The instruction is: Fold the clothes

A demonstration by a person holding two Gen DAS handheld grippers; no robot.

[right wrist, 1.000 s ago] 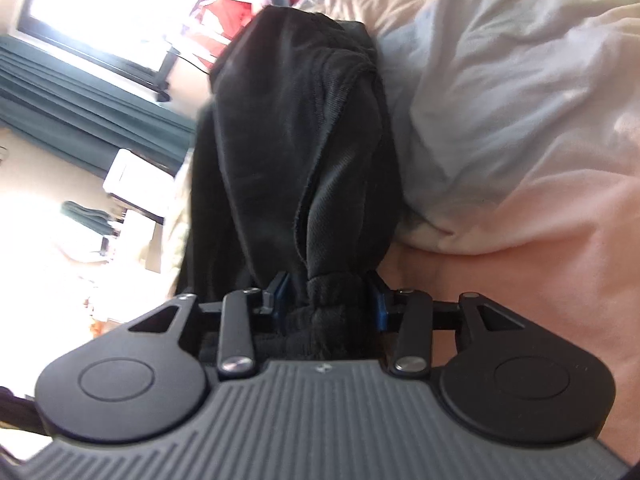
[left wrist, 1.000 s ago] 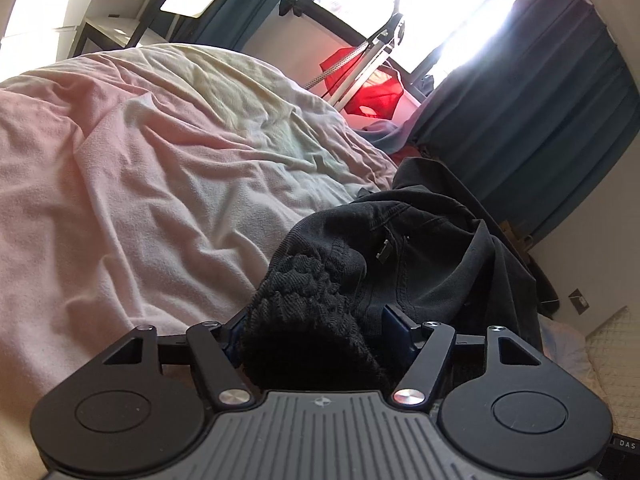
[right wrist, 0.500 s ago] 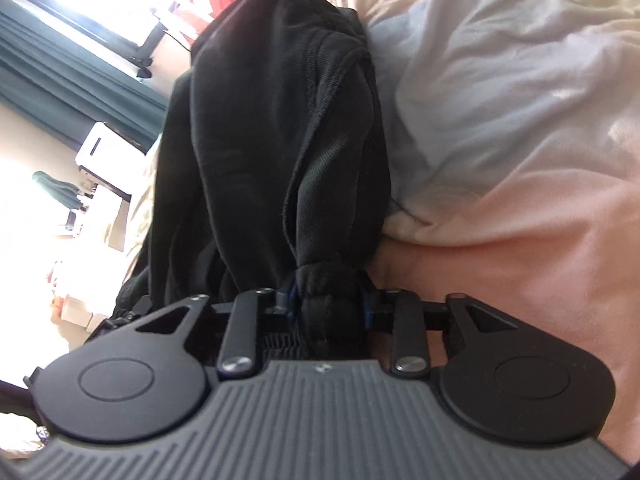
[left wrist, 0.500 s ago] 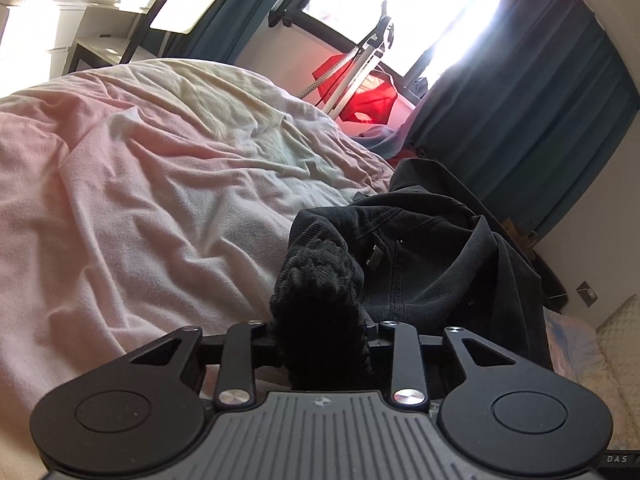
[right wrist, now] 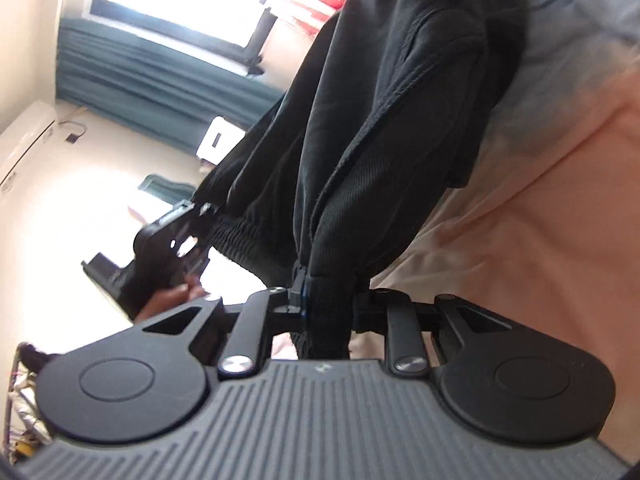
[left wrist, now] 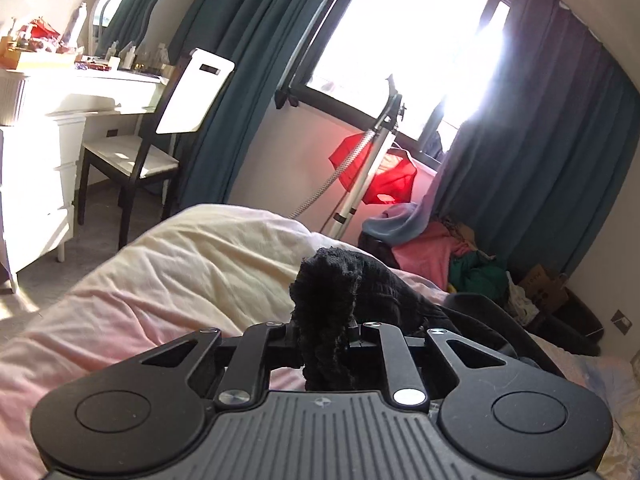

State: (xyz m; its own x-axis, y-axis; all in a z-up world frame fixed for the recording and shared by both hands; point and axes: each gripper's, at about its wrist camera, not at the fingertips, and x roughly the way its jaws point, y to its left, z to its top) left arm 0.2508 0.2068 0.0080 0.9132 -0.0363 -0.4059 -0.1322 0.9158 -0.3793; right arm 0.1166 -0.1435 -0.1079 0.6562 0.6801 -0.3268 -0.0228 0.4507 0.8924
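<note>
On the left, the left tool [left wrist: 326, 330] grips a knitted black cuff of the black trousers [right wrist: 400, 100], its jaws closed tight on the bunched ribbing. A second ago that same cuff lay low against the pink duvet [left wrist: 120, 320]; now it stands raised above the bed, with the window [left wrist: 400, 40] and teal curtains [left wrist: 248, 60] filling the view behind it (the tool has plainly tilted up as it rose).

To the right, the right tool [right wrist: 326, 304] is clamped on the garment's other cuff, and the dark cloth runs away from it in long taut folds. Where the trousers sat heaped on the bedding moments earlier, much of the fabric now hangs clear, stretched between the two tools; the far end still appears to touch the pale blue part of the duvet near the far right. The left tool, held in the person's hand [right wrist: 172, 296], is visible across the span in the right wrist view.

The lift suggests the trousers are being drawn out straight, legs together, which a fold would need. Whether they are being raised for laying flat or carried over into a fold cannot be settled from here. The thick fabric looks heavy enough to sag between the grips.
</note>
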